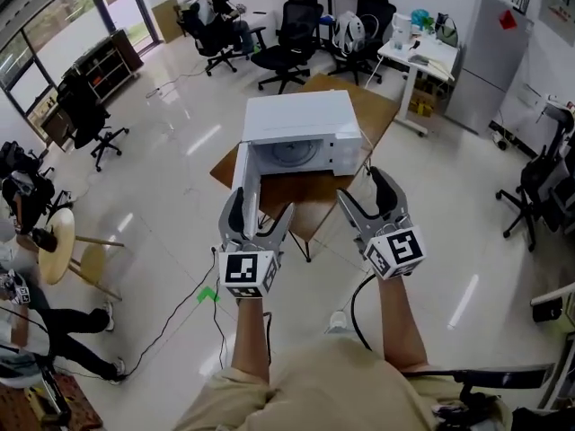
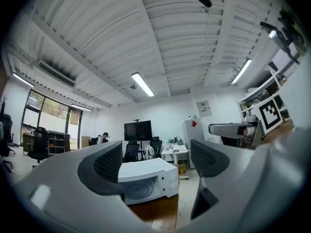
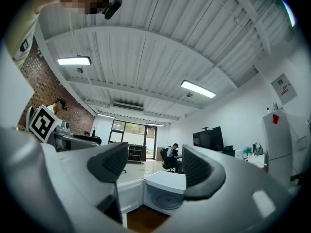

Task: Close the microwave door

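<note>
Ahead of the left hand-held gripper [image 1: 261, 206], close to its fingertips but not touched, stands the open microwave door [image 1: 243, 176]. This gripper's jaws are moderately spread and hold nothing.

Door: swung out from the oven's left side, roughly square to the front, with its free edge toward the gripper.

Microwave [image 1: 301, 128]: white, standing open on a brown tabletop [image 1: 310, 191], ahead of both grippers and between them.

Right hand-held gripper [image 1: 359, 184]: jaws likewise apart and empty. It is held above the tabletop's near edge, to the right of the door and well clear of it.

Handling (judgement): the door is a stiff, fairly light panel that should swing freely until it catches shut. Its smooth faces offer little to pinch, so pushing a finger against the outer face near the free edge, far from the hinged side, should serve better than a grasp. The oven looks heavy enough to stay put, though a hard shove could slide it on the tabletop.
</note>
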